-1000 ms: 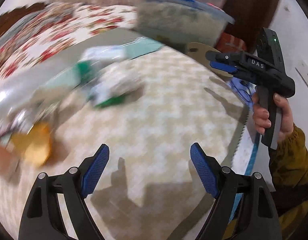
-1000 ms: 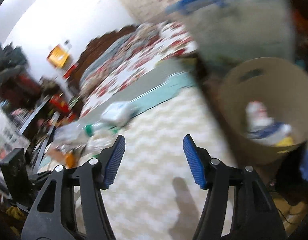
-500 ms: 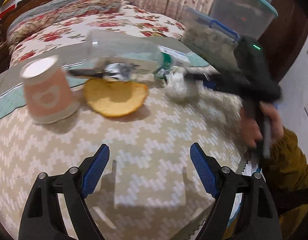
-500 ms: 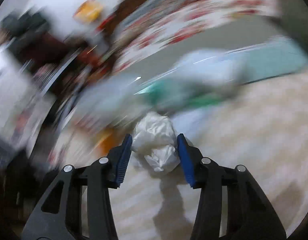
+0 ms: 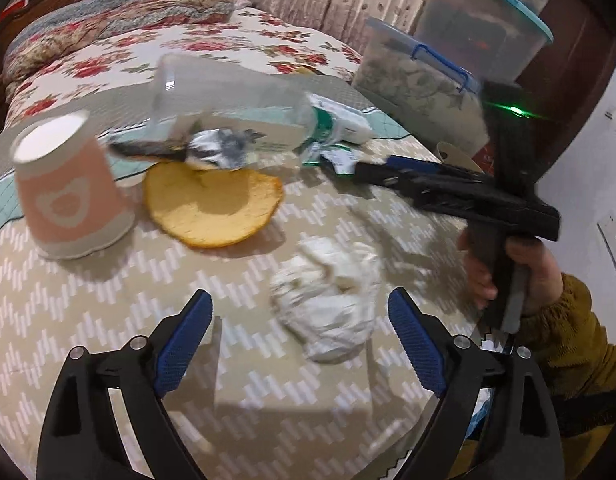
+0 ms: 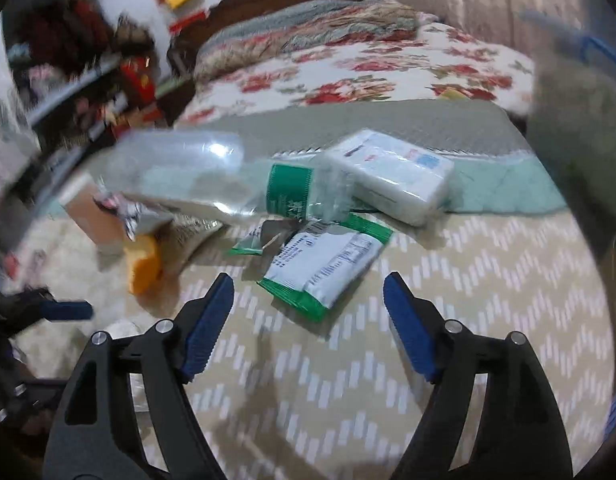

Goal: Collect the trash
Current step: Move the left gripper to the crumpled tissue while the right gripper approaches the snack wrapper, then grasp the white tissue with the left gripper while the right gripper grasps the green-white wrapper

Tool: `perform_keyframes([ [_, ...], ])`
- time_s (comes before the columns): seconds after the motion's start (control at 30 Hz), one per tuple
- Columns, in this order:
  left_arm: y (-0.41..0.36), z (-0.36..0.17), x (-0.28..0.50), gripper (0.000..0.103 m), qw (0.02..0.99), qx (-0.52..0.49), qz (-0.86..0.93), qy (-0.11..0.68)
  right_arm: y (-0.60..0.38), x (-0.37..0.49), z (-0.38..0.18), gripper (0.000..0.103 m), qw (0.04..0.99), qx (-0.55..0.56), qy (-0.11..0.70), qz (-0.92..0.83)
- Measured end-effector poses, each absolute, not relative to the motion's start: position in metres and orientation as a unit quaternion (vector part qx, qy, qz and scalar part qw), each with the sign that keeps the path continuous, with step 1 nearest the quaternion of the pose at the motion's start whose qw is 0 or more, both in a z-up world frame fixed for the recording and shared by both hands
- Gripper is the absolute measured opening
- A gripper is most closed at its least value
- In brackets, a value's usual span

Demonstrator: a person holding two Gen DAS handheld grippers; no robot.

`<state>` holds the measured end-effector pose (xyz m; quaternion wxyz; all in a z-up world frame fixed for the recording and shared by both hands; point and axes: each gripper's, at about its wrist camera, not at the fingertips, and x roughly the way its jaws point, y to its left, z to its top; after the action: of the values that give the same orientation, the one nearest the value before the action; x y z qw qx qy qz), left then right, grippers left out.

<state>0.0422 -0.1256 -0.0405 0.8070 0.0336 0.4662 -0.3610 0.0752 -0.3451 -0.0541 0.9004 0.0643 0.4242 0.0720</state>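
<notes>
Tongs spread above crumpled tissue

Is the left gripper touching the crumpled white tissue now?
Apart. The left wrist view shows the crumpled white tissue between the left gripper's open jaws, with tablecloth visible beside each.

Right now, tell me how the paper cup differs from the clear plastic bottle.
The paper cup stands upside down; the clear plastic bottle lies on its side. The cup is opaque pink with a white bear print; the bottle is see-through with a green label. Both rest on the zigzag-patterned table, untouched by either gripper.
</notes>
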Motion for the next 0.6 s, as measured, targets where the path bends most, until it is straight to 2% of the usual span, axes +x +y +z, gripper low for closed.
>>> perform_keyframes([
  [0.1, -0.139, -0.041, 0.041, 0.088, 0.802, 0.043, -0.372, 0.464, -0.337, 0.086, -0.059, 0.085, 0.897, 0.008, 0.437, 0.073],
  [0.17, -0.147, -0.043, 0.042, 0.088, 0.800, 0.050, -0.376, 0.464, -0.336, 0.093, -0.061, 0.080, 0.895, -0.006, 0.441, 0.070],
  [0.2, -0.151, -0.045, 0.042, 0.087, 0.800, 0.052, -0.376, 0.465, -0.338, 0.095, -0.063, 0.053, 0.893, -0.005, 0.445, 0.074],
  [0.23, -0.152, -0.047, 0.043, 0.085, 0.799, 0.053, -0.376, 0.466, -0.342, 0.097, -0.065, 0.039, 0.889, 0.003, 0.452, 0.075],
  [0.27, -0.154, -0.050, 0.045, 0.081, 0.797, 0.053, -0.376, 0.470, -0.346, 0.093, -0.064, 0.034, 0.891, 0.014, 0.446, 0.079],
  [0.3, -0.156, -0.053, 0.047, 0.068, 0.793, 0.052, -0.376, 0.475, -0.350, 0.092, -0.064, 0.025, 0.892, 0.024, 0.443, 0.085],
  [0.33, -0.157, -0.057, 0.049, 0.060, 0.788, 0.052, -0.376, 0.484, -0.353, 0.086, -0.062, 0.023, 0.893, 0.035, 0.440, 0.091],
  [0.5, -0.153, -0.060, 0.053, 0.060, 0.789, 0.038, -0.374, 0.486, -0.345, 0.040, -0.050, 0.021, 0.897, 0.058, 0.419, 0.128],
  [0.6, -0.151, -0.060, 0.050, 0.055, 0.792, 0.040, -0.374, 0.481, -0.340, 0.009, -0.046, 0.021, 0.897, 0.082, 0.408, 0.147],
])
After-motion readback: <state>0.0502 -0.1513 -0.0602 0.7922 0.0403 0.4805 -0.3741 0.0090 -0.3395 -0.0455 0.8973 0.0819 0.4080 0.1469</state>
